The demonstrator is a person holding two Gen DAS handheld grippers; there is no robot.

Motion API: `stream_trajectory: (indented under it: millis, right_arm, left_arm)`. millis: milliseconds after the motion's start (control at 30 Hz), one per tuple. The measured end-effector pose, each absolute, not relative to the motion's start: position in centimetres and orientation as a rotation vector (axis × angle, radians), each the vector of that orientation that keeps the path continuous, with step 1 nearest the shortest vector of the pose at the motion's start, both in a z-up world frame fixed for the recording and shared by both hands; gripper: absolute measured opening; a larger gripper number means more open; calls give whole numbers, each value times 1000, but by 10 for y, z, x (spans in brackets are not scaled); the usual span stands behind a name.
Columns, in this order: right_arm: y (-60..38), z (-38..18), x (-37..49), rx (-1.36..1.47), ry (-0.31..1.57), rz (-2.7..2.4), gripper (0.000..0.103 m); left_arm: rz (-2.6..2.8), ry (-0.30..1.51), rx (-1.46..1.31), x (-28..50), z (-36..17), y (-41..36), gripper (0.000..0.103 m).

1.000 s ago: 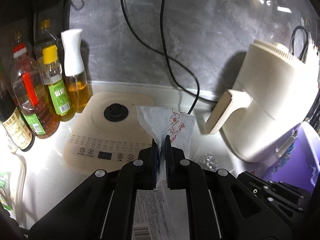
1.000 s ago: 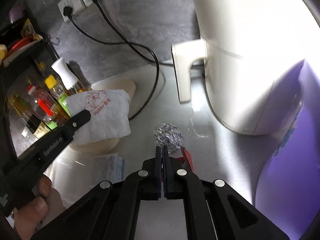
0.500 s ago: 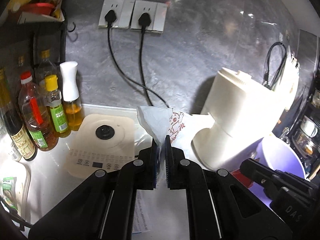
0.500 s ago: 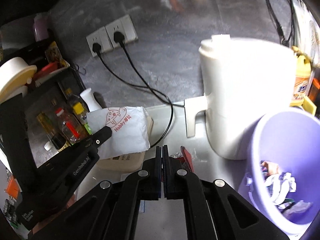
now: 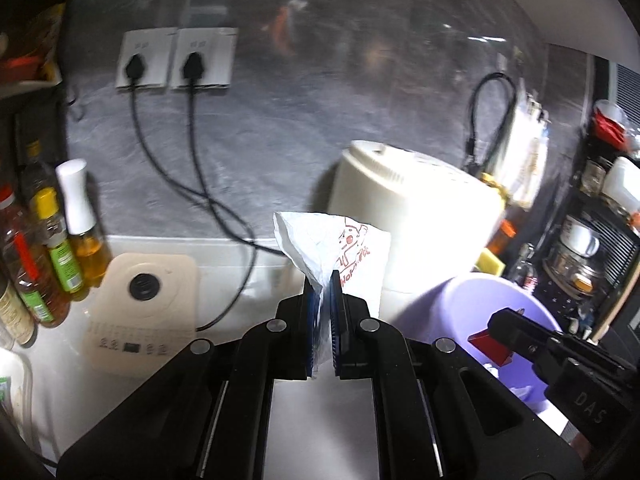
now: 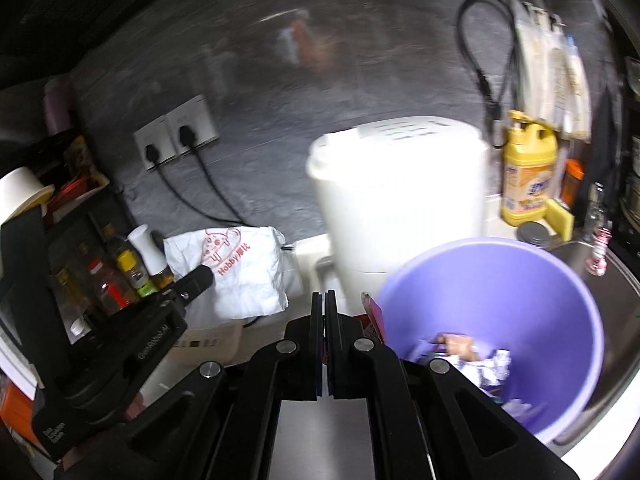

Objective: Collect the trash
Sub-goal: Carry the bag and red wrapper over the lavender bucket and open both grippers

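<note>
My left gripper (image 5: 323,280) is shut on a crumpled white paper bag with red print (image 5: 340,252) and holds it in the air above the counter; the bag also shows in the right wrist view (image 6: 240,272). My right gripper (image 6: 324,300) is shut on a thin red wrapper (image 6: 374,312), which also shows in the left wrist view (image 5: 490,346), beside the rim of the purple trash bin (image 6: 520,280). The bin holds several scraps of trash (image 6: 472,360).
A white air fryer (image 5: 416,224) stands behind the bin. A beige induction cooker (image 5: 140,308) and oil bottles (image 5: 52,248) are at the left. Two black cords (image 5: 208,208) run from wall sockets. A yellow detergent bottle (image 6: 528,176) and a sink (image 6: 612,280) are at the right.
Both grippers have risen and swung right toward the purple bin, still holding the paper bag and the red wrapper. The foil ball seen a second ago has left the view.
</note>
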State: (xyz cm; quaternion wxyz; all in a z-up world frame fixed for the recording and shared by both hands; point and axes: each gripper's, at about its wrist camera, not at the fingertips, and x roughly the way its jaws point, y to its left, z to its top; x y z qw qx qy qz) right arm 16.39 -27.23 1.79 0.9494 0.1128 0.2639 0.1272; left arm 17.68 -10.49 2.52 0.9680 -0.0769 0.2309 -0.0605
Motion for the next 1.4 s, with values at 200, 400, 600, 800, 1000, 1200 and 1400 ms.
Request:
stream_trajectory:
  millis: [200, 400, 600, 800, 1000, 1200, 1400]
  right_arm:
    - [-306, 19, 160, 257, 525, 189, 2]
    - [-337, 18, 156, 283, 522, 65, 23]
    - [-356, 15, 145, 295, 510, 8, 47]
    - [-377, 8, 133, 327, 527, -42, 47]
    - [-392, 3, 121, 350, 537, -93, 47]
    - [-386, 3, 116, 329, 527, -107, 47]
    - [-358, 2, 127, 306, 543, -37, 47]
  left_arm:
    - [-199, 463, -132, 183, 30, -136, 7]
    - [-260, 460, -120, 188, 34, -160, 7]
    - [-319, 465, -112, 190, 32, -181, 7]
    - [-394, 488, -107, 191, 29, -200, 7]
    - [-445, 560, -81, 199, 17, -218, 61]
    - [-409, 555, -102, 195, 14, -197, 69]
    - [-318, 544, -118, 186, 13, -157, 84]
